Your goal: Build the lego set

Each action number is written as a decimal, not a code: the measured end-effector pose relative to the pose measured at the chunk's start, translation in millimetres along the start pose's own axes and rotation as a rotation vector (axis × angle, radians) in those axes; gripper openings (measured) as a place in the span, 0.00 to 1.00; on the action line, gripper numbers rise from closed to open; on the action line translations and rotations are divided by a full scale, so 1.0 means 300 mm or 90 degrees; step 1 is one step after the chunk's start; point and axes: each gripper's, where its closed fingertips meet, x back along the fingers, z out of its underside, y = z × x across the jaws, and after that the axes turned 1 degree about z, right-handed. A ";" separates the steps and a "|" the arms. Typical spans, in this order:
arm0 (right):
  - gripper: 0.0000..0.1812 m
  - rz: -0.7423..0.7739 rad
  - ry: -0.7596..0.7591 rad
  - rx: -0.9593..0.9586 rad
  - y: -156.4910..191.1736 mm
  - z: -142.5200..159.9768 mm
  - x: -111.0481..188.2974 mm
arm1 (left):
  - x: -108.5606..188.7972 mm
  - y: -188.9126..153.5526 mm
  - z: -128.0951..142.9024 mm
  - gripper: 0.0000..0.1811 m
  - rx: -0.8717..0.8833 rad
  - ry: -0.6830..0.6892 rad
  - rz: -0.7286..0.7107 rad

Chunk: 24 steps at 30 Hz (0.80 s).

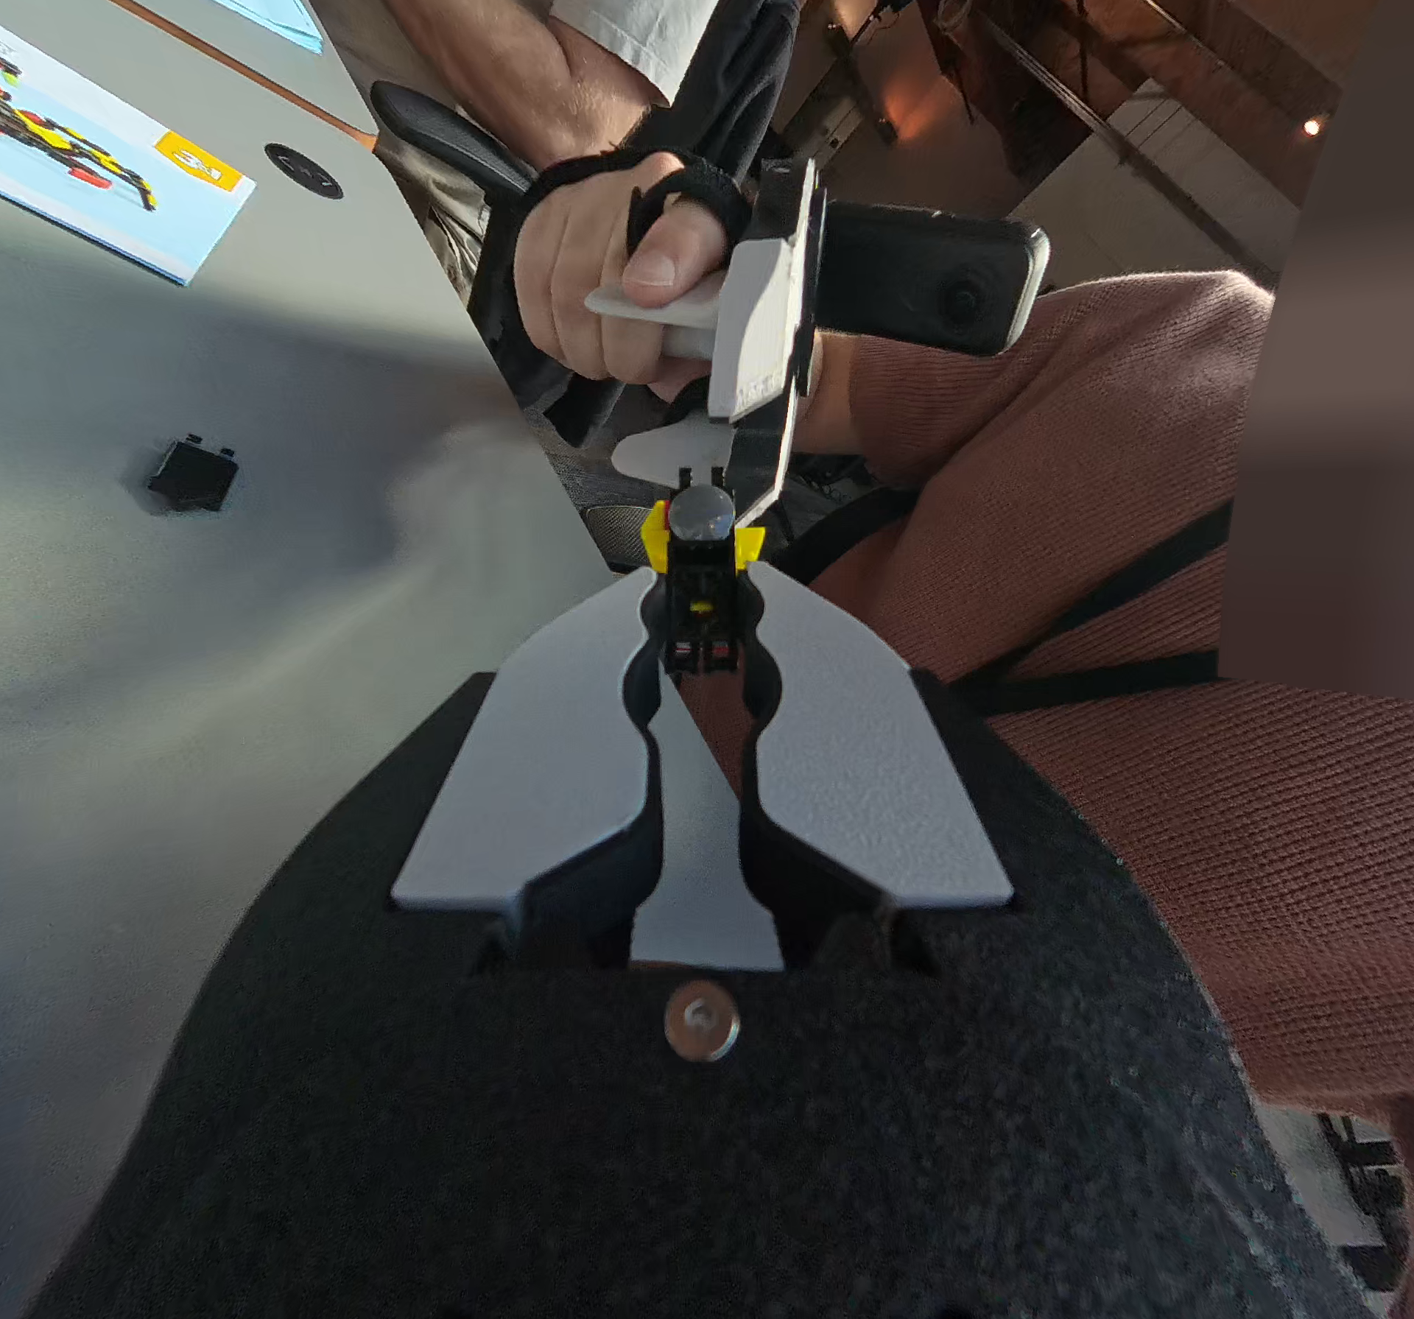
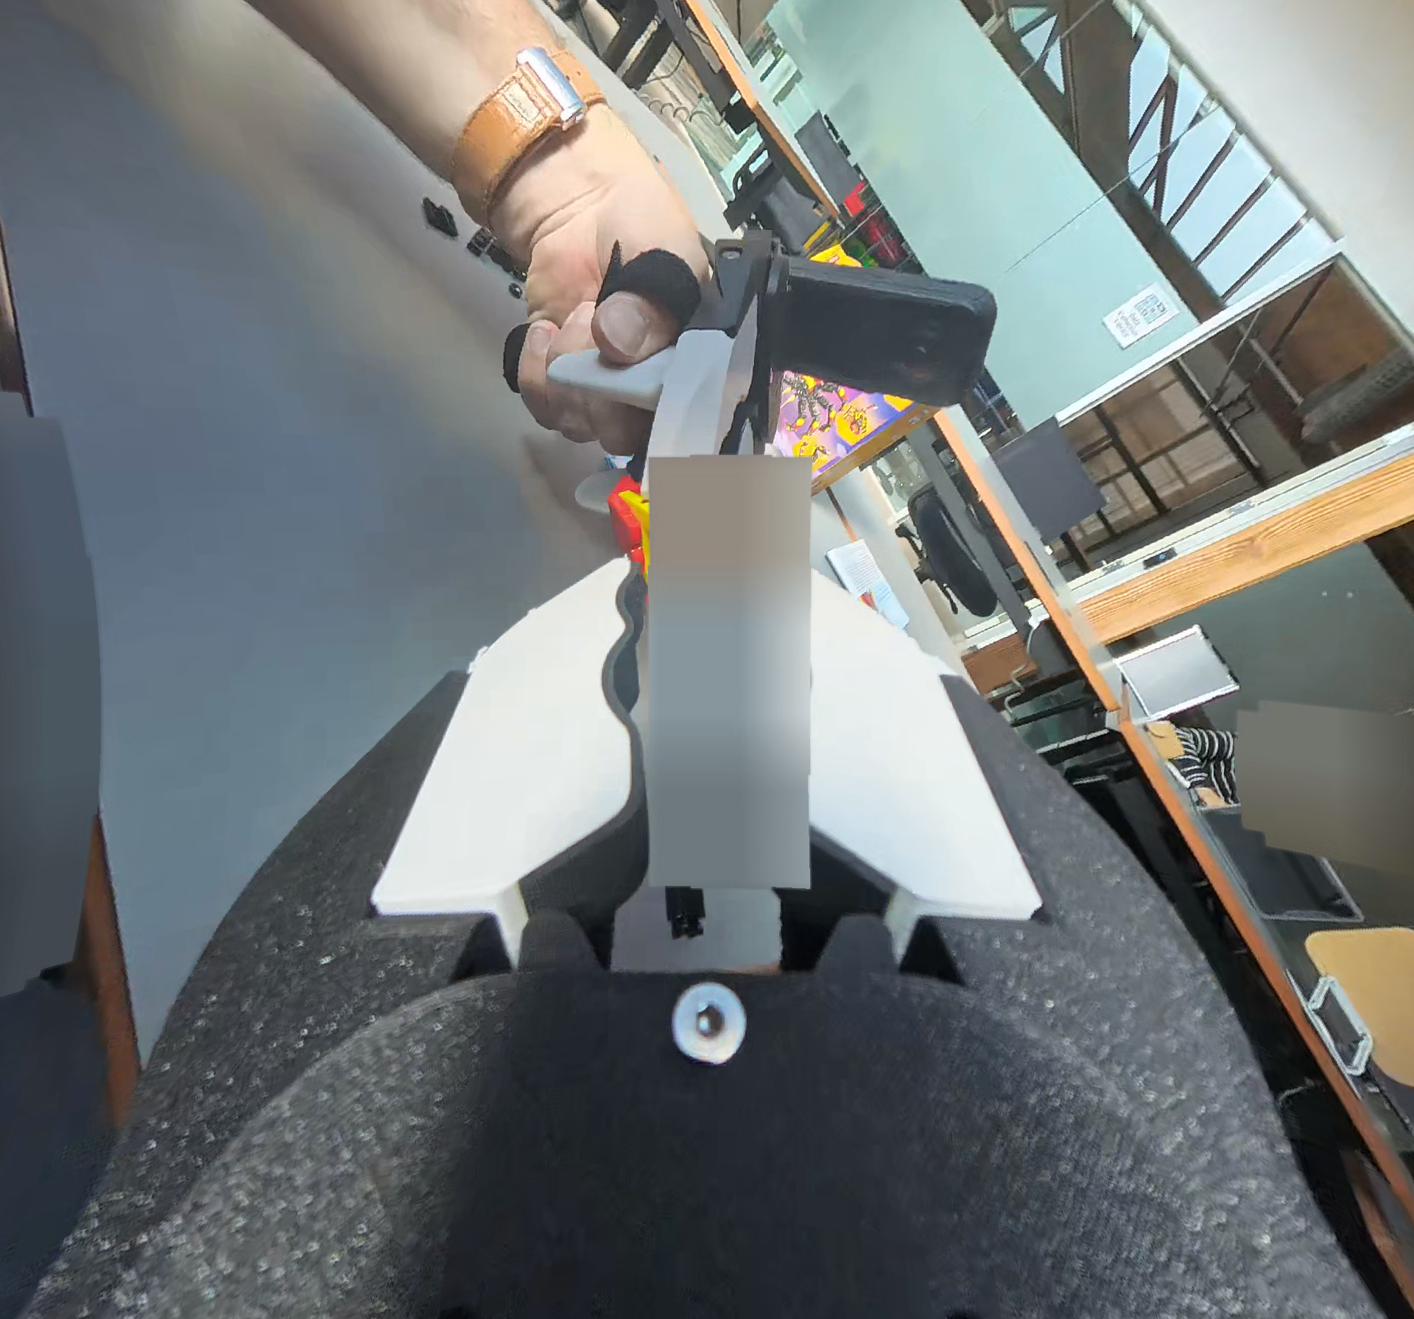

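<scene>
Leftmost in the left wrist view, a pale grey tabletop [image 1: 229,632] carries a light-blue printed instruction booklet [image 1: 115,165] with a picture of a yellow and black model. A small black lego piece [image 1: 193,475] lies alone farther along the tabletop, well apart from the booklet. Toward the centre, the left hand-held gripper [image 1: 700,620] has its white fingers narrowed onto a small black and yellow lego assembly with a clear round dome [image 1: 700,578], lifted off the tabletop. Opposite it, a hand [image 1: 604,280] with a black strap grips the right hand-held gripper's white handle, whose tip meets the assembly's far end. To the right lies a person's rust-coloured ribbed garment [image 1: 1109,517], under wooden ceiling beams [image 1: 1148,20].

From the right wrist view, the right hand-held gripper [image 2: 650,578] is largely covered by a blur patch, so I cannot tell its opening; red and yellow bricks show at its tip. Glass partitions [image 2: 956,173] stand right.
</scene>
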 end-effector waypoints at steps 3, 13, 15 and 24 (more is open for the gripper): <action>0.14 -0.043 -0.017 0.016 0.006 -0.005 -0.013 | -0.002 -0.011 -0.007 0.09 0.013 0.013 0.022; 0.13 -0.138 -0.026 0.043 0.034 0.025 -0.033 | -0.011 0.006 0.014 0.09 0.039 0.051 0.034; 0.12 -0.150 -0.034 0.050 0.039 0.025 -0.031 | -0.012 0.007 0.014 0.09 0.041 0.051 0.038; 0.09 -0.206 -0.029 0.056 0.086 0.033 -0.038 | -0.019 0.018 0.050 0.09 0.046 0.078 0.040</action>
